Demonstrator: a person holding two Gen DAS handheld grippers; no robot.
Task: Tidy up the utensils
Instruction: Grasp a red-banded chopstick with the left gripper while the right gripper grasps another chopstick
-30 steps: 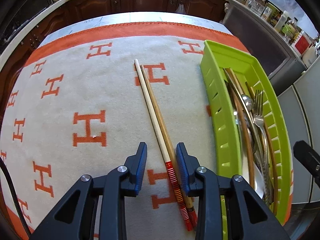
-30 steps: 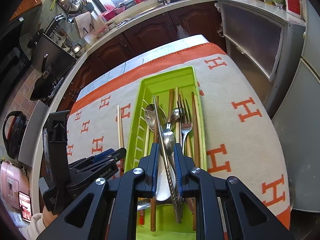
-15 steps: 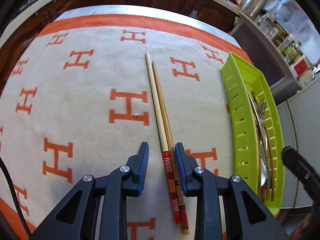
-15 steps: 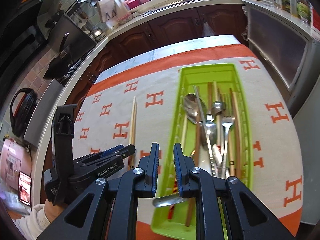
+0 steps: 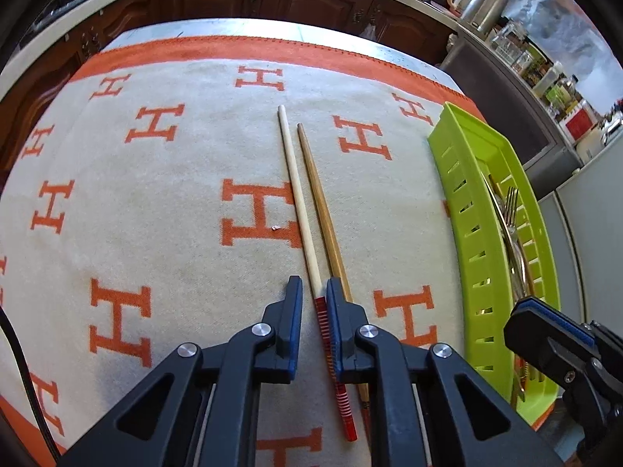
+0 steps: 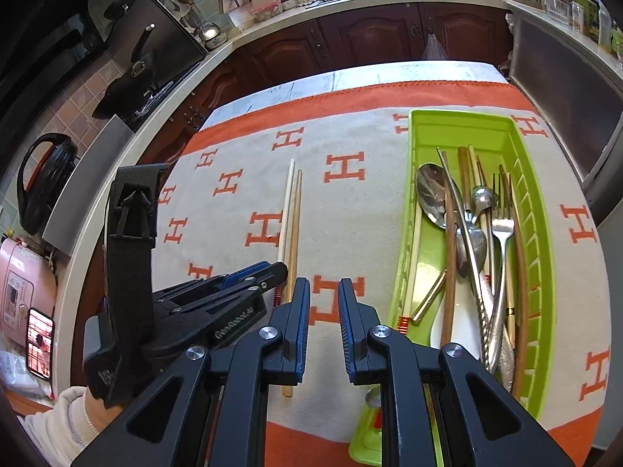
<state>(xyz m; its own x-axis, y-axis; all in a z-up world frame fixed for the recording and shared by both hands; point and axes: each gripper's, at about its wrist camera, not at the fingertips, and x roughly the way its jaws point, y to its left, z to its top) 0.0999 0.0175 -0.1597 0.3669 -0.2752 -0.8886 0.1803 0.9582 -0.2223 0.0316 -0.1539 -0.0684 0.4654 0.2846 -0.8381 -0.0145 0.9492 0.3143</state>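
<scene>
Two chopsticks lie side by side on the cloth: a pale chopstick [image 5: 298, 194] with a red striped end and a brown chopstick [image 5: 319, 198]. My left gripper [image 5: 314, 284] is low over their near ends. Its jaws are closing with the pale chopstick's red end between them, a gap still showing at the left pad. The brown one runs under the right finger. In the right wrist view my right gripper [image 6: 324, 284] hovers over bare cloth, narrowly open and empty, just right of the left gripper [image 6: 272, 272]. The green tray [image 6: 459, 120] holds spoons, a fork [image 6: 502, 225] and several chopsticks.
A cream cloth with orange H marks [image 5: 155, 233] covers the table. The tray [image 5: 467, 202] sits along its right side. Another green plastic piece [image 6: 366, 439] pokes out at the near edge. A sleeve [image 6: 58, 420] holds the left gripper. Dark cabinets ring the table.
The left jaws have narrowed: both chopsticks lay between them before, now only the pale one. The right gripper has swung left from above the tray to above the cloth.
</scene>
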